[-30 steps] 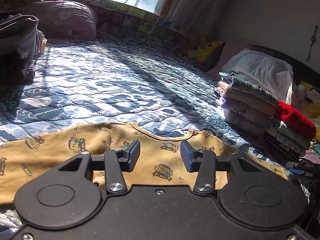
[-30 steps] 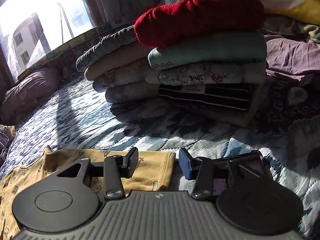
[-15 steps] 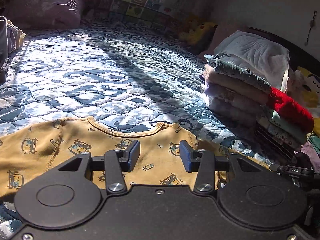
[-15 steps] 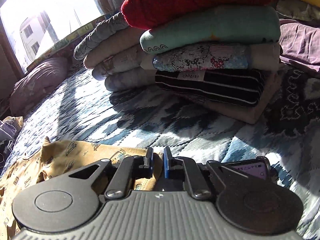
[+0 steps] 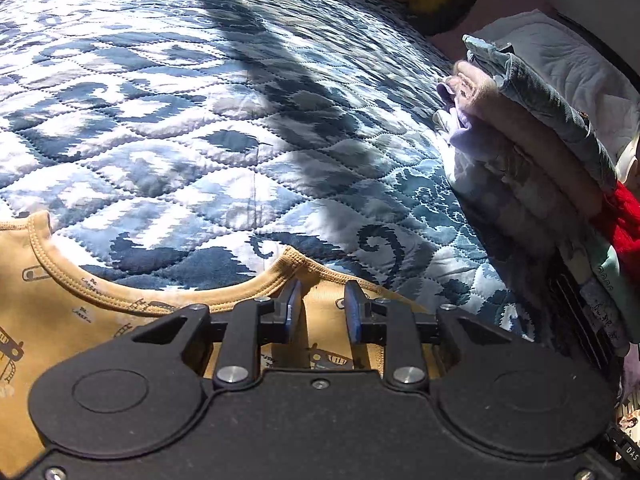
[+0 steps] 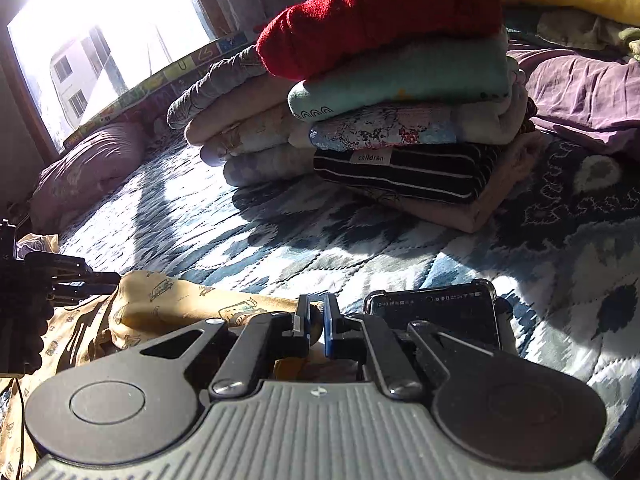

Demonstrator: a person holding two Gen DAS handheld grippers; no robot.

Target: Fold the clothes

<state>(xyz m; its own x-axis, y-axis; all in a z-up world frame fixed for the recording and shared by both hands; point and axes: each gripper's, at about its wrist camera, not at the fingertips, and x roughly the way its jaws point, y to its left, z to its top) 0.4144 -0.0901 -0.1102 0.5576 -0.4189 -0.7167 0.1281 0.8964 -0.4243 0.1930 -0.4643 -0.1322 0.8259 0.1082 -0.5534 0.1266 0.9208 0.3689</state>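
both tongs (image 5: 322,312) (image 6: 316,320) grip the yellow shirt (image 5: 80,320).

The bed's quilted bedspread (image 5: 224,132) is stitched cloth with a slight sheen where sun strikes it. The mustard shirt (image 5: 60,320) is soft matt knit, its neckline (image 5: 168,300) ribbed and double-stitched. The left claw (image 5: 321,312) has a matt, faintly grainy black plastic body, blue pads (image 5: 352,314) and bright metal screws. The right claw (image 6: 316,326) has a ridged grey plastic shell. In the folded stack, the red sweater (image 6: 380,16) is coarse fuzzy knit and the teal garment (image 6: 400,80) smooth cloth. The phone (image 6: 432,310) has a glossy screen.
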